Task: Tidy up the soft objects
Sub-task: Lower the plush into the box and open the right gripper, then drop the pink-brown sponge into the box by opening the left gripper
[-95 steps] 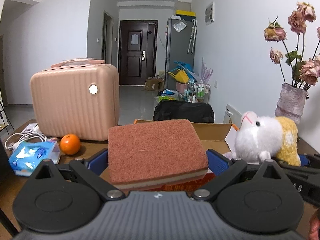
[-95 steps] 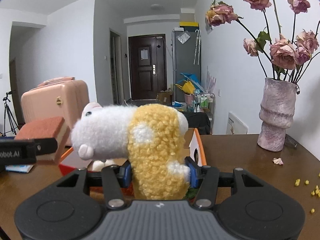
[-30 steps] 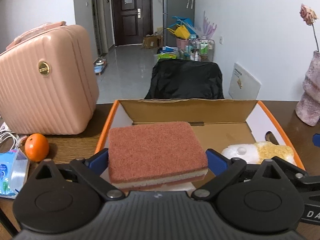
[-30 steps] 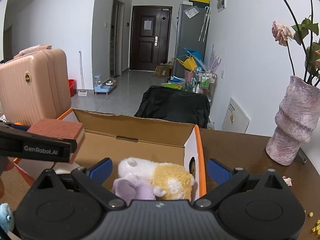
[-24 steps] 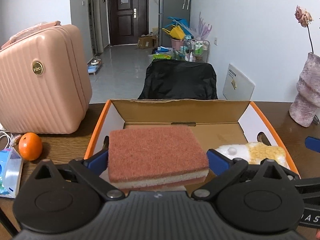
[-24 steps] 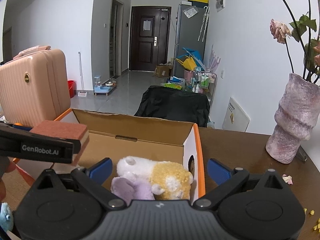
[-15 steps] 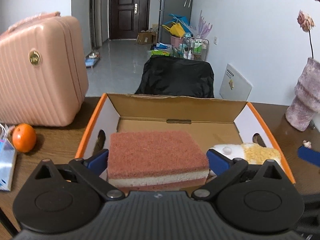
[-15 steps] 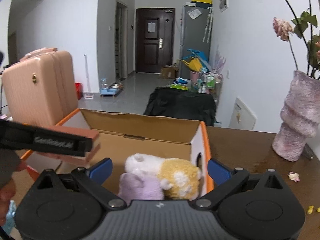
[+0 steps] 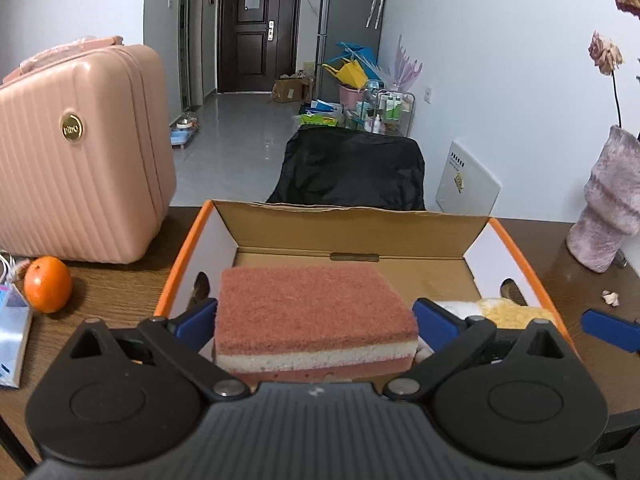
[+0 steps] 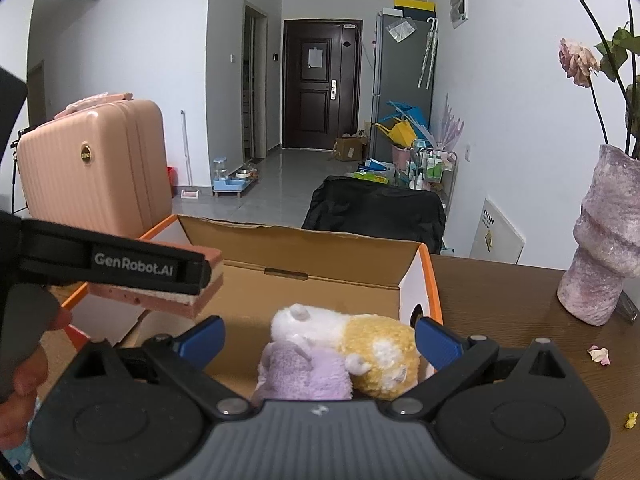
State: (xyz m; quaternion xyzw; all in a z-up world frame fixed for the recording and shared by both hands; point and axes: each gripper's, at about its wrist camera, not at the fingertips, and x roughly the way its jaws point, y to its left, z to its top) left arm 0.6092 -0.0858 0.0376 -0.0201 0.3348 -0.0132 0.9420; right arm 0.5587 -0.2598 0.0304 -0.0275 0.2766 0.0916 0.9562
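My left gripper is shut on a reddish sponge with a pale middle layer, held level over the left half of the open cardboard box. From the right wrist view the same sponge hangs above the box, clamped by the left gripper's black finger. My right gripper is open over the box's right end, nothing between its fingers. Below it in the box lie a white-and-yellow plush toy and a purple plush toy. The left wrist view shows only a strip of the white-and-yellow plush toy.
A pink hard suitcase stands left of the box, with an orange and a blue tissue pack in front of it. A mauve vase with dried roses stands at right. A hand holds the left gripper.
The right gripper let go of the white-and-yellow plush, which now lies in the box. The left gripper has carried the sponge forward and lower over the box's left half.
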